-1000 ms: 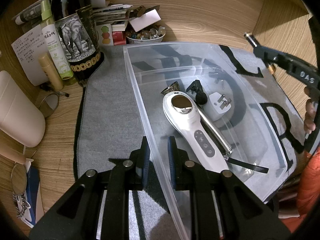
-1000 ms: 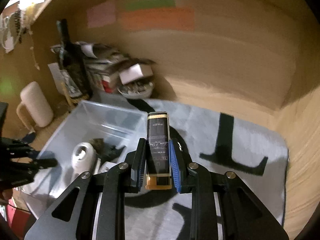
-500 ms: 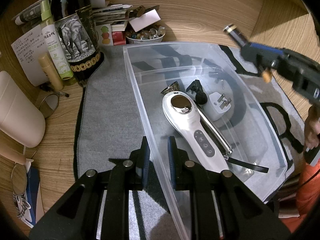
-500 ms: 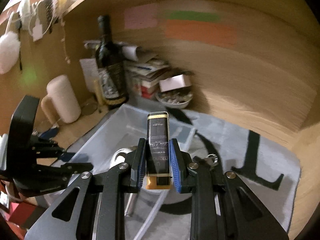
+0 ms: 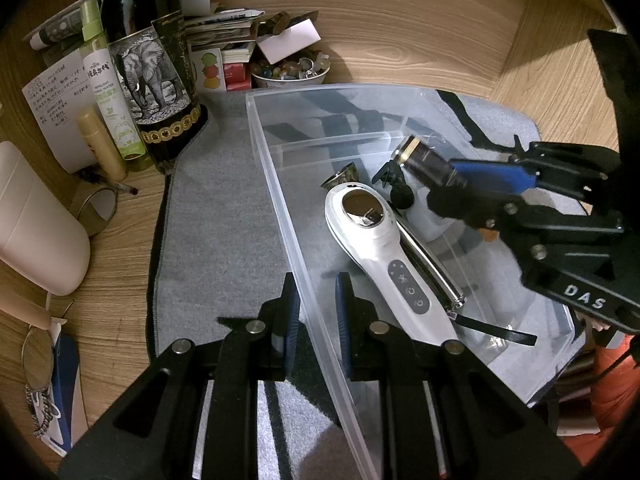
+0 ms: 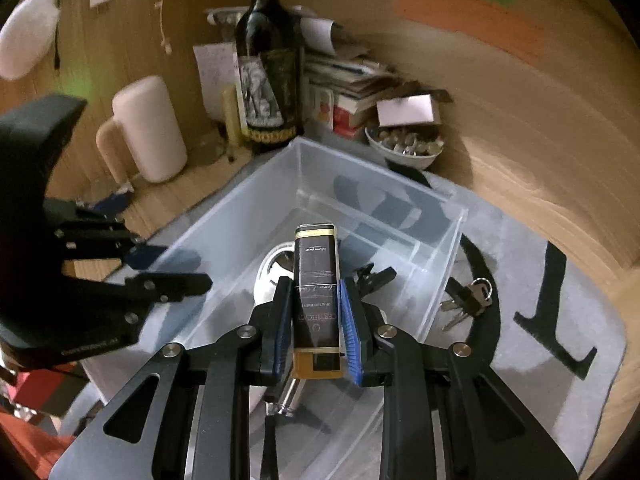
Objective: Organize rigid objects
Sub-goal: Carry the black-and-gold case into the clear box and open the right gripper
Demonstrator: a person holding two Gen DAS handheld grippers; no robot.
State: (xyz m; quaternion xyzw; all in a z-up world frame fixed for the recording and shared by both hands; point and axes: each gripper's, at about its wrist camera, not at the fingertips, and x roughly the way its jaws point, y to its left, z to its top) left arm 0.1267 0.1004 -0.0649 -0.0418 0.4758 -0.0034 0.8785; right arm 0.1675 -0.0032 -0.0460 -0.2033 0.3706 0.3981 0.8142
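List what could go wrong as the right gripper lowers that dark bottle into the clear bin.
1. The bottle in the right gripper hangs over the white handheld device and black clip; dropped, it may strike them.
2. The left gripper straddles the bin wall with a gap; the bin could slide.

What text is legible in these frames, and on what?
"DAS": white letters on the right gripper body, left wrist view.
"CERTIFICATE": the dark perfume bottle that gripper holds; its smaller lines are too blurred.
"REPELLENT": green spray bottle; its Chinese characters are too small.
Handwritten note, wine bottle label script: unreadable.
White handheld device: button icons only.
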